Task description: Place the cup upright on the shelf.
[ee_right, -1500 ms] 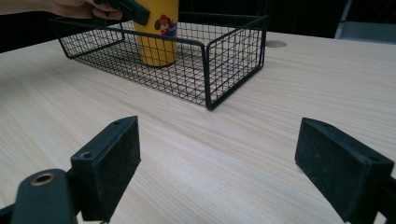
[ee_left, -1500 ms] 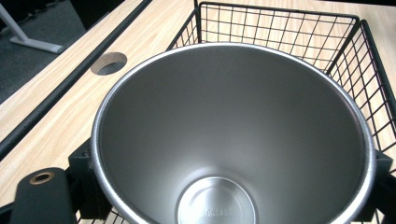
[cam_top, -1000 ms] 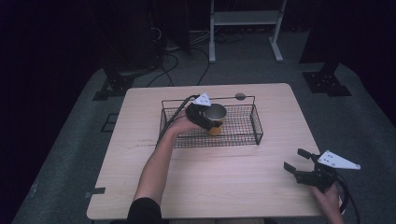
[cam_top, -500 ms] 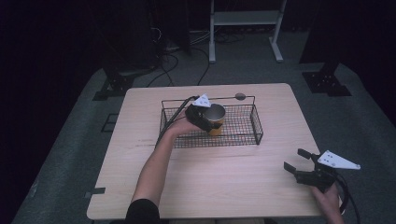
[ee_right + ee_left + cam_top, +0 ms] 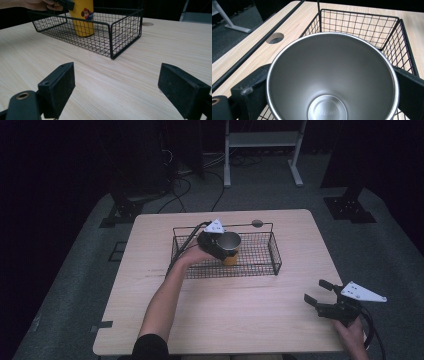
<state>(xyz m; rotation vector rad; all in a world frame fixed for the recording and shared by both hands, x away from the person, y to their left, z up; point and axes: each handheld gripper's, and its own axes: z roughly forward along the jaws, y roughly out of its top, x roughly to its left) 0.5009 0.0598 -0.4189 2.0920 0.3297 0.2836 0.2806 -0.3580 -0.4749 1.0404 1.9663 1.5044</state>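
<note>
Between the jaws of the left tongs (image 5: 220,251) sits a yellow cup (image 5: 230,248) with a shiny metal inside, standing upright on the floor of a black wire basket (image 5: 260,268). From the left gripper view, the cup (image 5: 332,77) opens straight up toward the camera, with one black jaw pressed against each side of its rim, so these tongs are clamped on the cup. A cartoon picture is printed on the cup's (image 5: 83,17) yellow wall, seen from the right gripper view. Around the cup, the basket (image 5: 372,30) spreads away from the left tongs, mostly to their far side. Under the basket lies a pale wooden counter (image 5: 225,310). Beyond the basket's far edge, a small round hole (image 5: 275,38) is cut into the counter. Well apart from the basket, near the counter's close right corner, the right tongs (image 5: 320,292) hover just above the wood. Their jaws stand wide apart with nothing between them, pointing toward the basket (image 5: 117,30). A person's hand grips each tool.
</note>
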